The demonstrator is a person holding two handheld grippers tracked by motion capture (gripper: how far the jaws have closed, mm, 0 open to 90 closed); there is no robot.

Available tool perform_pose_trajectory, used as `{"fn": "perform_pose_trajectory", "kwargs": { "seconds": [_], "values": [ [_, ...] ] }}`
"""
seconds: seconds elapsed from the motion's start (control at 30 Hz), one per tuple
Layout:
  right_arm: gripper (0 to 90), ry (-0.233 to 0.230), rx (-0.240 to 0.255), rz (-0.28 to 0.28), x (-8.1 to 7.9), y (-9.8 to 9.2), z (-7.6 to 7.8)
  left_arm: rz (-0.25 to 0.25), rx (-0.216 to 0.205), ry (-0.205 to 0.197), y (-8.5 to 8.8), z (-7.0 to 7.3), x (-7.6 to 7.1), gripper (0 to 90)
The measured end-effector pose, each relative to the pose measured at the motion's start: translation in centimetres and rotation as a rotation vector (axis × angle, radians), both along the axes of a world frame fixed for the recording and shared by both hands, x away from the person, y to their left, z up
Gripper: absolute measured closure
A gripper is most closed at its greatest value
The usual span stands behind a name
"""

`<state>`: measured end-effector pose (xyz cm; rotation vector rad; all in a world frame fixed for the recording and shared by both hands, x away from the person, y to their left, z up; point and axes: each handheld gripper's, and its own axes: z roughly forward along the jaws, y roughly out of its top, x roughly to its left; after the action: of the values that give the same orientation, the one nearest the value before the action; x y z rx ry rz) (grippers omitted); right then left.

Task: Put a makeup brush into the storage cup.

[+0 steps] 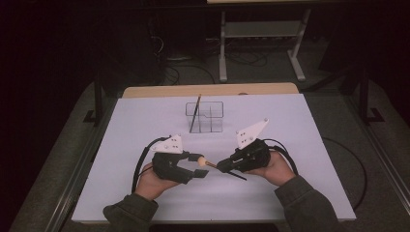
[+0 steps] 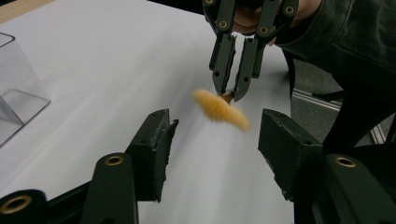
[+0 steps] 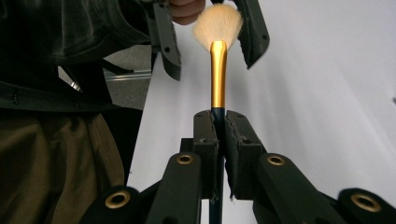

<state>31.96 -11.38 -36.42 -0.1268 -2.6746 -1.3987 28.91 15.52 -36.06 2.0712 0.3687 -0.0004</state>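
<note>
Our right gripper (image 3: 219, 140) clamps a gold-ferruled, pale-bristled makeup brush (image 3: 217, 70); our left gripper (image 2: 215, 135) gapes around its bristles (closing there might crush them or twist the handle).

A dimly lit laboratory recording station is showing here: a white-covered table (image 1: 145, 193) is standing on grey carpet, cables (image 1: 181, 72) are trailing over the floor behind it, and a metal-framed bench (image 1: 261, 34) is standing beyond.

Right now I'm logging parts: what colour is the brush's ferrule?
Gold, clearest in the right gripper view: ferrule below pale bristles.
</note>
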Motion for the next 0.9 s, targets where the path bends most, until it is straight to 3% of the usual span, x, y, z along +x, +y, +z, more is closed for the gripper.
{"fn": "perform_pose_trajectory", "kwargs": {
  "seconds": [0.4,0.9],
  "values": [
    [82.8,-0.005,0.003,0.025,-0.3,1.1,-0.3,-0.042,-0.012,0.017,-0.2,0.0,0.1,58.4],
    [82.8,-0.017,0.0,0.029,-0.4,1.2,-0.3,-0.048,-0.003,0.024,-0.2,0.3,0.2,76.3]
  ]
}}
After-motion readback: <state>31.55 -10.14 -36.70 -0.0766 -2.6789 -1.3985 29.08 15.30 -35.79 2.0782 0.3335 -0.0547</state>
